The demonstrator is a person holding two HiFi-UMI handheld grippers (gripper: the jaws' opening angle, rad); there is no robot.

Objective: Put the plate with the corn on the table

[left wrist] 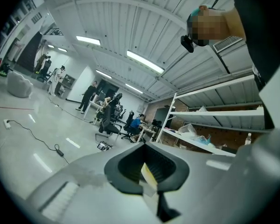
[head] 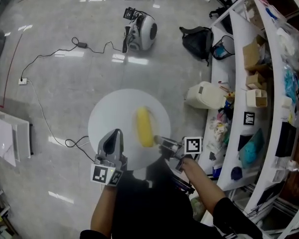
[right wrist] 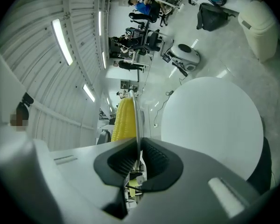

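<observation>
Fingers [right wrist: 156, 160] of the right gripper [right wrist: 139, 148] pinch the plate's [right wrist: 137, 108] rim, edge-on and plain only in the right gripper view. The head view shows its corn [head: 145, 127] above the round white bench [head: 107, 113]. The left gripper's [left wrist: 147, 164] fingers [left wrist: 126, 164] clamp an unidentifiable pale sliver [left wrist: 148, 174].

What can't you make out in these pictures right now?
- The plate: edge-on in the right gripper view; in the head view its outline is lost against the white table.
- The left gripper: a pale sliver sits between its jaws in the left gripper view, too small to name.
</observation>
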